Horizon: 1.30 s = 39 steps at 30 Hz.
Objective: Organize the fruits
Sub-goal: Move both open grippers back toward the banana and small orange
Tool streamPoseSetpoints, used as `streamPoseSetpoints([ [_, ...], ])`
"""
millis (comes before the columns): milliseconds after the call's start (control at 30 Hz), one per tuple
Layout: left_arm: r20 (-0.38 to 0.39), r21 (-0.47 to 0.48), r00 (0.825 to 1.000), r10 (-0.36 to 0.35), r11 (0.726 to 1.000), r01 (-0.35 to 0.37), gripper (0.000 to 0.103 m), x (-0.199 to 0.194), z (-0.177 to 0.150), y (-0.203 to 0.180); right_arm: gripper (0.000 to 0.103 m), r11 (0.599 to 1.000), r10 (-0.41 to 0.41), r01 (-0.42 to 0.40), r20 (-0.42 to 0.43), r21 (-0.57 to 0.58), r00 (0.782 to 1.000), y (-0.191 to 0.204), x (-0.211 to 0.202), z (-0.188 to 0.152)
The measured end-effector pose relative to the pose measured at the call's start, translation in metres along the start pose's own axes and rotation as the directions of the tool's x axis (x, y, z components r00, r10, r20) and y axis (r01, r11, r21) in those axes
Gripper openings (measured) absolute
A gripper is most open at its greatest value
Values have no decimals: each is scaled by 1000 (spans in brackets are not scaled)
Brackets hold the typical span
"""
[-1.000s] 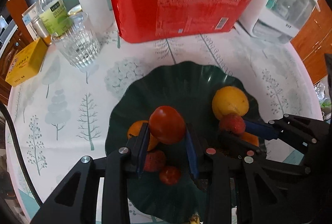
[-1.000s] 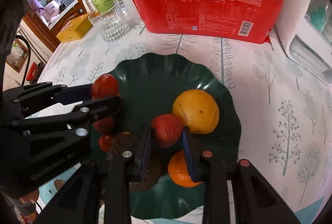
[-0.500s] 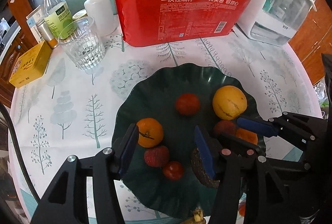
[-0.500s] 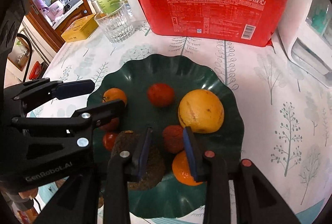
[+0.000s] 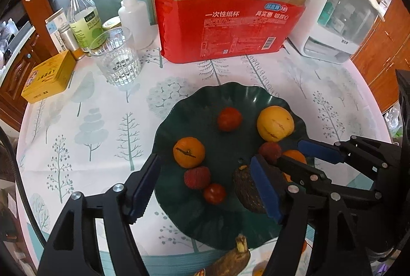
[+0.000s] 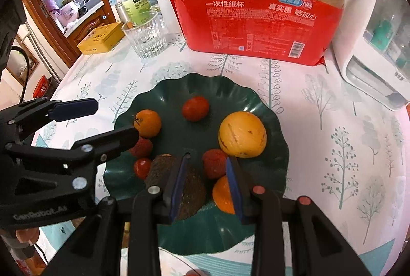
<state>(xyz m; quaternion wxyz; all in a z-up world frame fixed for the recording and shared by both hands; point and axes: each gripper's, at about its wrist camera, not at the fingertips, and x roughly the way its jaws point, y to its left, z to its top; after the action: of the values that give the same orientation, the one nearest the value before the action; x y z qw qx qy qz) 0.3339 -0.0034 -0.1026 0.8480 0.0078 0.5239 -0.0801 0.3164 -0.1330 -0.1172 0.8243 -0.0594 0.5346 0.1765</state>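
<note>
1. Scene: round table under a white tree-print tablecloth [image 5: 84, 122]. At the back stand a red bag of paper cups [image 5: 230, 20], a ribbed clear glass [image 5: 116, 63] and a yellow tin box [image 5: 48, 78].
2. Left wrist view: the dark green scalloped plate [image 5: 225, 222] holds the fruit: red tomato [image 5: 229, 118], large yellow-orange citrus [image 5: 275, 123], small orange mandarin [image 5: 189, 152], red bumpy lychee [image 5: 197, 177], small cherry tomato [image 5: 214, 193] and a dark rough-skinned fruit [image 5: 246, 189]. The left gripper [image 5: 205, 189] is above the plate with its jaws opening, nothing between them.
3. Right wrist view: the right gripper [image 6: 206, 181] has its jaws narrow, with a second red lychee [image 6: 214, 163] lying just ahead of the fingertips. I can't tell whether the pads touch it; it looks to sit on the plate.
4. Judgement: both placements look done. Lift straight up and clear the rim before swinging away, so the fingers don't nudge the round fruit.
5. A banana end [image 5: 230, 260] lies off the plate at the near edge; it's the likely next pick.
</note>
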Motion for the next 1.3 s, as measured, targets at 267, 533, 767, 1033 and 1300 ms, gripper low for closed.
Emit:
streamPoseSetpoints([
  [267,27,7,1000,4,1000,-4,79,-31,-7,-2,33,1000,-13,13,33,20,999,3,-26,-3],
  [533,58,27,998,-10,1000,8,83,-67,-17,-3,33,999,-26,23,78,46,997,10,-61,-8],
  [767,80,44,997,-18,999,14,87,-95,-31,-1,33,998,-30,25,105,54,994,22,-87,-18],
  [1033,101,44,995,-19,999,15,89,-120,-48,3,39,998,-28,19,135,67,990,32,-115,-33],
  [1300,133,82,991,0,997,-11,89,-135,-68,-3,46,998,-15,3,167,69,986,42,-132,-53],
])
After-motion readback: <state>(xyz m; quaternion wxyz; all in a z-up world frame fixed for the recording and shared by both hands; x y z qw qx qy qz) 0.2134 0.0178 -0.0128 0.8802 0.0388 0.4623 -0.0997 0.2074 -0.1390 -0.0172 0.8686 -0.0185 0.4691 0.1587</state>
